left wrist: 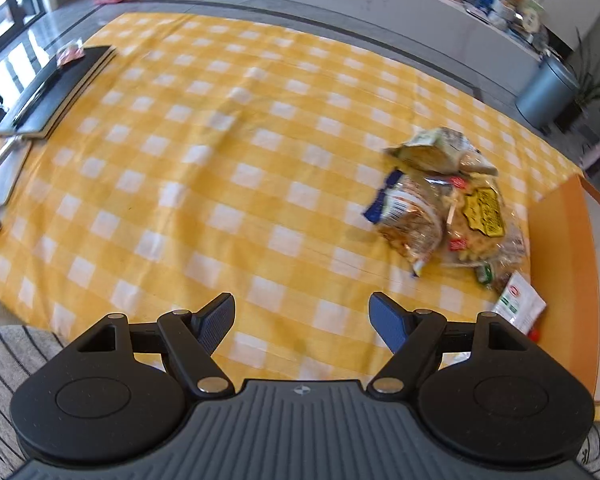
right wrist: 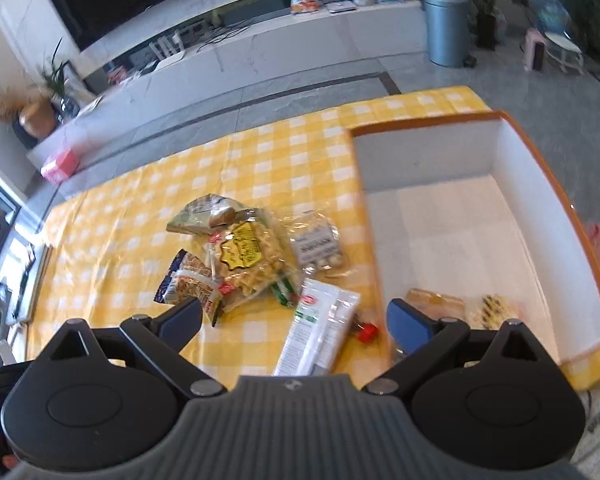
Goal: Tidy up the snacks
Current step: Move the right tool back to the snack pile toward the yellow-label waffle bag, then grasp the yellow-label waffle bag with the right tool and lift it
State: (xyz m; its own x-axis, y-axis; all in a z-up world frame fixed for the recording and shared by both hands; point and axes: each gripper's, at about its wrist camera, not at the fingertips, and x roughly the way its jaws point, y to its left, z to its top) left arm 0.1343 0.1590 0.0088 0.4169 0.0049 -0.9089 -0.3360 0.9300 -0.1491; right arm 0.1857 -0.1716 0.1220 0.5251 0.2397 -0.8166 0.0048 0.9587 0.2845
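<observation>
- Your left tongs (left wrist: 302,314), black w/ blue pads, stand wide, nothing between them, over bare yellow-and-white checked cloth (left wrist: 188,168) on the desk.
- Your right tongs (right wrist: 294,322) also gape wide, nothing gripped; they hang above the near edge of the snack pile and the box's left wall.
- Closest to the right tongs: long white packet w/ green-and-red label (right wrist: 320,330), lying flat on the cloth, a small red-wrapped item (right wrist: 367,332) just beside its right edge.
- Next out, the snack pile (right wrist: 244,256): clear bag of pale pasta-like snack w/ yellow label (right wrist: 246,262) in the middle; blue-and-white crinkly bag (right wrist: 184,282) touching its left side; clear bag of round white pieces w/ grey label (right wrist: 318,246) on its right; greenish-grey packet (right wrist: 204,212) at the far end.
- In the left view the pile sits right of the tongs, well apart from them.
- Right of the pile: open box, white inside w/ orange rim (right wrist: 540,152), on the desk. Two items lie in its near corner, a tan wrapped one (right wrist: 436,300) and a pale one w/ dark marks (right wrist: 494,306); blurred, can't tell more.
- Far left desk edge: flat black tray-like slab (left wrist: 56,92) w/ a small red packet (left wrist: 70,54) on it.
- Beyond the desk: grey floor, white low cabinet, blue-grey bin (right wrist: 446,28).
</observation>
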